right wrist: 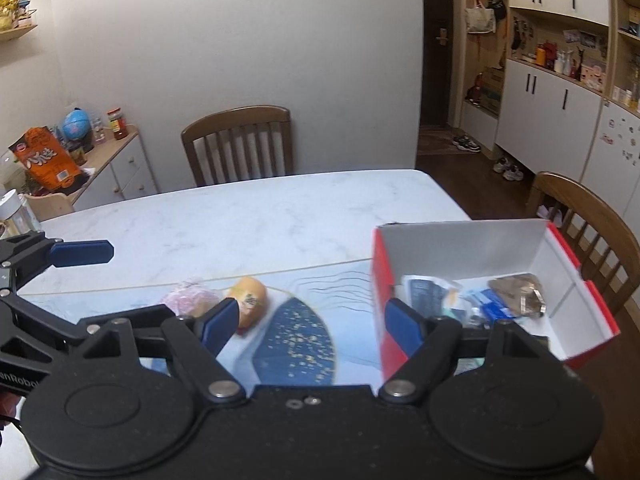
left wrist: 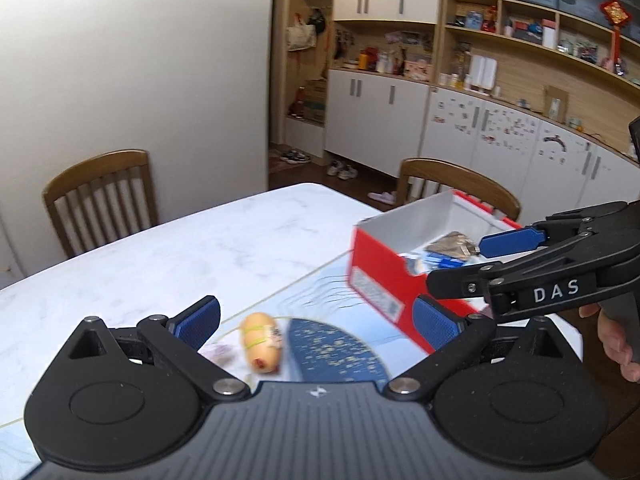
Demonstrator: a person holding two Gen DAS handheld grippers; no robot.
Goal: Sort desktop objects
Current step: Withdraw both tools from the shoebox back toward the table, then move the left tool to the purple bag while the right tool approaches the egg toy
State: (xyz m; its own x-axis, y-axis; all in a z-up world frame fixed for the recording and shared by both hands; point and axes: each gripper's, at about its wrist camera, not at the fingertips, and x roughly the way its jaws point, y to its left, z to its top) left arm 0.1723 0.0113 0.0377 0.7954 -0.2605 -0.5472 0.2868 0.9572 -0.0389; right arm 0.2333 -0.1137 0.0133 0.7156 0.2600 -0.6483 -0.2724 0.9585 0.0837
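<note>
A sausage in an orange wrapper (left wrist: pixel 262 340) (right wrist: pixel 250 300) lies on a blue patterned mat (left wrist: pixel 340 348) (right wrist: pixel 296 340), next to a pink packet (right wrist: pixel 190 296). To their right stands an open red box (left wrist: pixel 384 276) (right wrist: pixel 460 248), white inside, holding several packets. My left gripper (left wrist: pixel 316 324) hovers over the mat, open with nothing between its pads; the sausage lies just ahead of it. My right gripper (right wrist: pixel 311 328) is open too, empty, close to the box's left wall. In the left wrist view its blue pad (left wrist: pixel 512 242) reaches over the box.
The white marble table (right wrist: pixel 240 216) stretches behind the mat. Wooden chairs (right wrist: pixel 240 140) (left wrist: pixel 100 196) stand at its far side and right end (right wrist: pixel 588 220). A low cabinet with a snack bag and globe (right wrist: pixel 48 160) is at the left. A hand (left wrist: pixel 616 340) holds the right gripper.
</note>
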